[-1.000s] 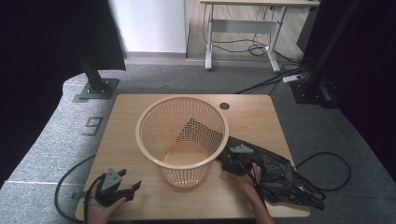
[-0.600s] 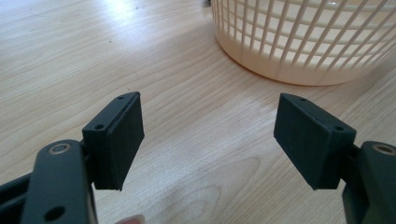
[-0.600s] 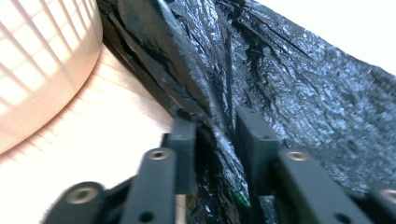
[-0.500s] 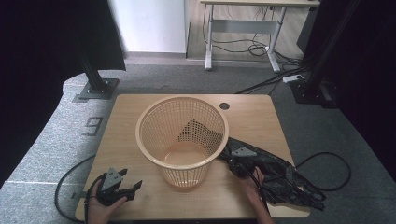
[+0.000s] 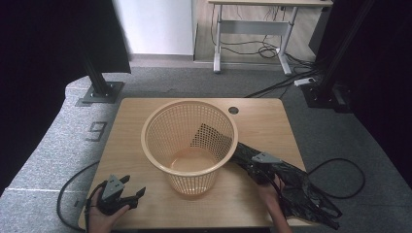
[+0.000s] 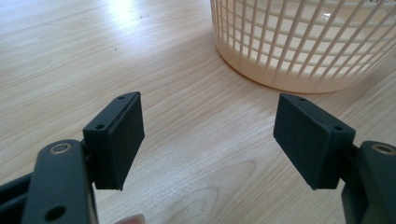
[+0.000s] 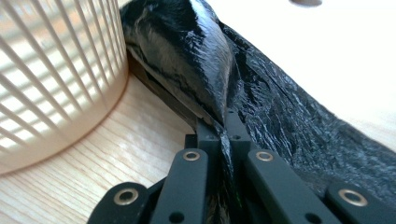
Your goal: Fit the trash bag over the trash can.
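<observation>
**Pinching the Black Bag Beside the Basket**

Gripping a fold of the black plastic bag [image 7: 261,93], the right gripper [image 7: 219,126] had its jaws pressed together on the crinkled film, having just been closing on it, and the film ran up between the two pads. In the high view the right gripper [image 5: 260,167] sat near the desk's right edge, just beside the basket [image 5: 189,141], with the person's hand behind it. The bag [image 5: 301,189] lay spread across the right part of the wooden desk [image 5: 145,111], one end reaching up against the basket's wall and the other trailing off past the desk's near right corner. The basket, a pale lattice bin, stood upright near the middle of the desk, its inside bare apart from the dark film seen through its mesh.

The left gripper [image 5: 116,194] rested low at the near left corner of the desk, held in the person's left hand. Its jaws stood spread wide with nothing between them; in the left gripper view, bare wood lay between the pads [image 6: 119,140] and the base of the basket [image 6: 299,51] stood beyond.
</observation>
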